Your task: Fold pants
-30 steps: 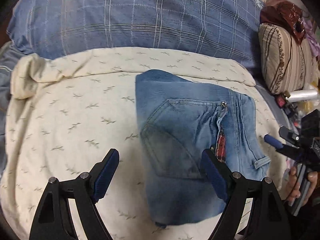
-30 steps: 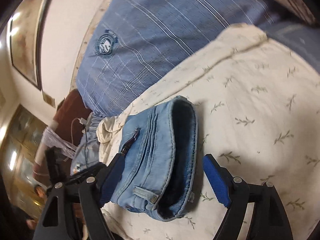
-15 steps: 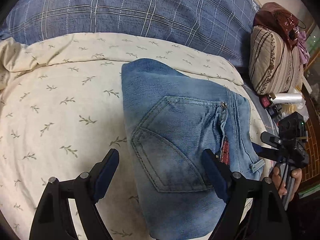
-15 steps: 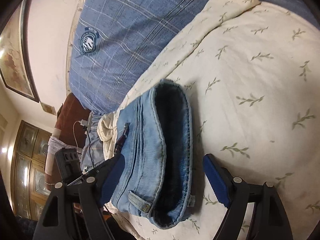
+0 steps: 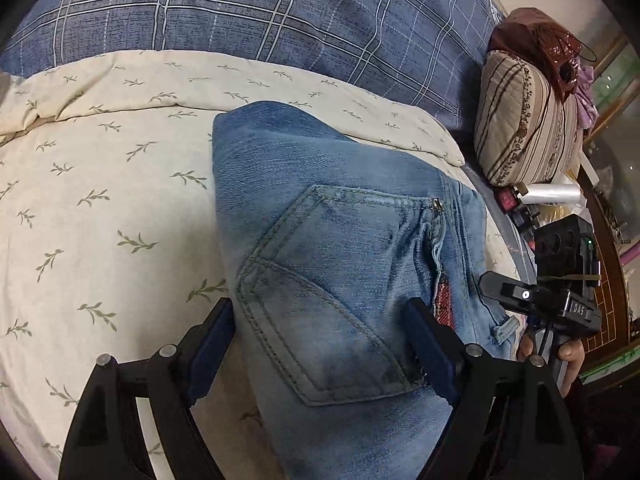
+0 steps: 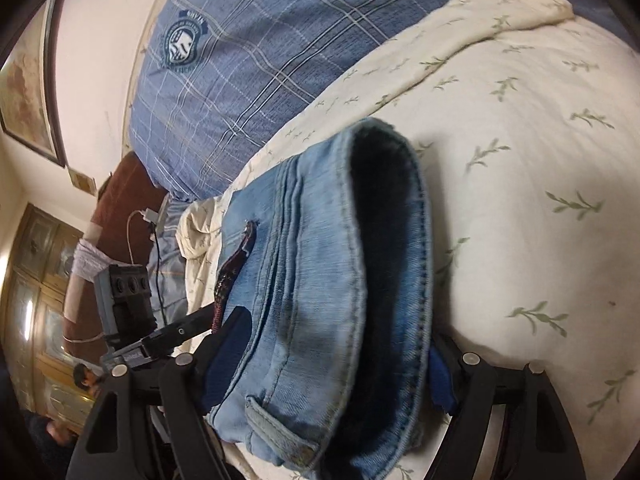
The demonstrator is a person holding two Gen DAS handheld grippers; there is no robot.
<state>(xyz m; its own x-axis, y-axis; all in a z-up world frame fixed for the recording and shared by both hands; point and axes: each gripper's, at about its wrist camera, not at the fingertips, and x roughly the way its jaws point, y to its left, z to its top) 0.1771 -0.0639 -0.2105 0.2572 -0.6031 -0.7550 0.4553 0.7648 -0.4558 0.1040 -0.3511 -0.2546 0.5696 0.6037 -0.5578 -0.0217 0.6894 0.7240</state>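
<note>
Left gripper (image 5: 320, 352) apart, straddling jeans (image 5: 340, 260) at frame centre on quilt (image 5: 100, 200). Right gripper (image 6: 332, 364) closing around waistband end (image 6: 380, 280), not clamped. Denim thick, soft, fairly heavy; grip stacked edges, not pocket.

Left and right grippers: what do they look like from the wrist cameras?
Left gripper: matte black angular arms with silver rivets, its jaws faced with dark navy pads. Right gripper: same black frame, brighter blue pads; it carries a black camera block, white lettering on its body.
</note>
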